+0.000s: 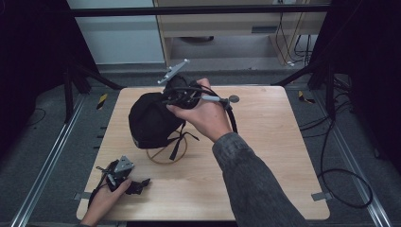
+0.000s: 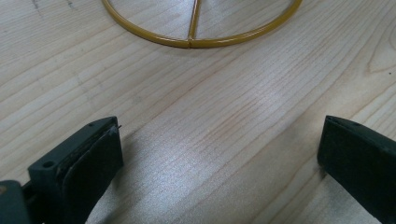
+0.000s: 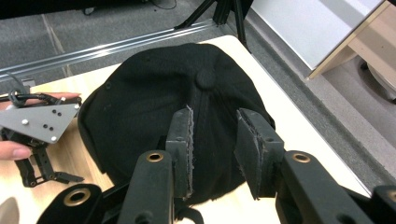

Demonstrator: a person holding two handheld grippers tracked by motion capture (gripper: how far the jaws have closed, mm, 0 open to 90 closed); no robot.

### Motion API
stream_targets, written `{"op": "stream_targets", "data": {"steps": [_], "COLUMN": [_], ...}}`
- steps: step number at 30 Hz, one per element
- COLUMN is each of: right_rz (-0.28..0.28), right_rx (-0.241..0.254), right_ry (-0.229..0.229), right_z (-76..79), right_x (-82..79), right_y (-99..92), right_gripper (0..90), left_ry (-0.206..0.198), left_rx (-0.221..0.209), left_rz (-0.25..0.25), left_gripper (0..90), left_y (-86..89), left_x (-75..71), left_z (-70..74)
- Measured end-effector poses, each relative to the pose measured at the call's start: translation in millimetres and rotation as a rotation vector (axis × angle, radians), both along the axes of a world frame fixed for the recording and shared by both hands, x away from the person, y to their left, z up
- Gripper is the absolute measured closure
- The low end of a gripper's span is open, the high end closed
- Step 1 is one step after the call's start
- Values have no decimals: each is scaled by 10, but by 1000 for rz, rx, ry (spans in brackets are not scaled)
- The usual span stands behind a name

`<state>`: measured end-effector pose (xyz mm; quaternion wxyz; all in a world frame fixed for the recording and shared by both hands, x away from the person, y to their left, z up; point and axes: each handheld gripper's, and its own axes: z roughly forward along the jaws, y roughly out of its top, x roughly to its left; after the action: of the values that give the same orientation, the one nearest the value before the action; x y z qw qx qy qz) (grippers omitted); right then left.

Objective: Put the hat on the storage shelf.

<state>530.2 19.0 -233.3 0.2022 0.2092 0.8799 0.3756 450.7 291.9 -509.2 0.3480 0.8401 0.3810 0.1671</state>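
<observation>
Writing: none readable anywhere, no brand or label on the cap or on either gripper.

Left gripper [image 1: 126, 182] sits low at the desk's near-left corner, my left hand [image 1: 105, 198] around it. Its own view has the jaws wide apart, nothing between them, just bare desk [image 2: 224, 140] wood. Can't tell whether the jaw tips touch the surface or sit just above it. Ahead of them lies a yellow wire ring [image 2: 201, 39] flat on the desk, one spoke running across it.

Further in, toward the desk's middle and slightly left, the black cap [image 1: 151, 120] sits raised over that ring [image 1: 165, 156], with a strap hanging below it.

Right gripper [image 3: 214, 140] is over the cap's crown, held in my right hand [image 1: 203, 116], grey sleeve [image 1: 255, 184] reaching in from the near edge. Jaws partly apart, a narrow gap, cap fabric showing between the pads [image 3: 184, 140]. Pads are at the crown just below the top button [image 3: 205, 79]; can't tell if they are pinching fabric or only resting against it. Grey plate [image 1: 174, 71] on top of this gripper points toward the far edge.
</observation>
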Motion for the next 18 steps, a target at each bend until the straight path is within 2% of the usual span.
{"op": "stream_targets", "data": {"steps": [5, 10, 18], "right_rz": [-11, -36, -63], "right_rx": [20, 28, 45], "right_ry": [1, 6, -3], "right_z": [-10, -55, -98], "right_x": [-56, -98, -211], "right_y": [-146, -380, -599], "right_gripper": [665, 662, 626], "left_ry": [1, 1, 1], "left_rx": [2, 2, 1], "left_rz": [-2, -2, -3], "left_gripper": [0, 0, 0], "left_y": [2, 2, 2], "left_x": [0, 1, 1], "left_z": [1, 1, 1]}}
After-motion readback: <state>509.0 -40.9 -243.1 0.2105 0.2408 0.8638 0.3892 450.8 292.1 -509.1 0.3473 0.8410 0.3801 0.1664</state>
